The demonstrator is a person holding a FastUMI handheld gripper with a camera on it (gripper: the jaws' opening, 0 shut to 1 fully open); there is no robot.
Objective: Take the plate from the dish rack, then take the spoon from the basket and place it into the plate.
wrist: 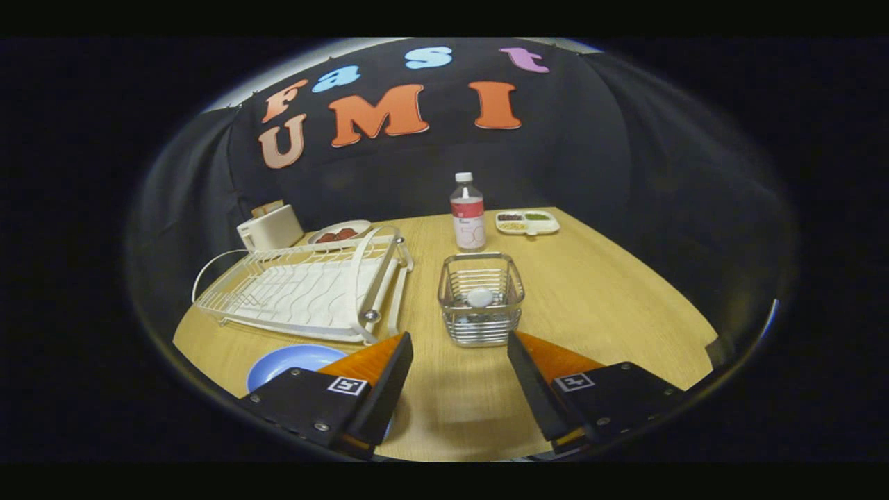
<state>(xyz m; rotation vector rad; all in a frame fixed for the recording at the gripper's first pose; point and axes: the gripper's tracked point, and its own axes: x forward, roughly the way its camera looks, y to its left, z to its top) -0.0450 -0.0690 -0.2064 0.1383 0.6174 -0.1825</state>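
One wire basket holding one spoon stands just ahead of the wide-open, empty gripper; beside it, one plate, one dish rack.

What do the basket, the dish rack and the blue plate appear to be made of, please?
The basket, just ahead of the open gripper, looks like shiny metal wire: silvery bars with glints. The dish rack seems to be white coated wire, matte, with a wavy white tray beneath, perhaps plastic. The plate is smooth pale blue with a soft sheen; plastic or glazed ceramic, unclear.
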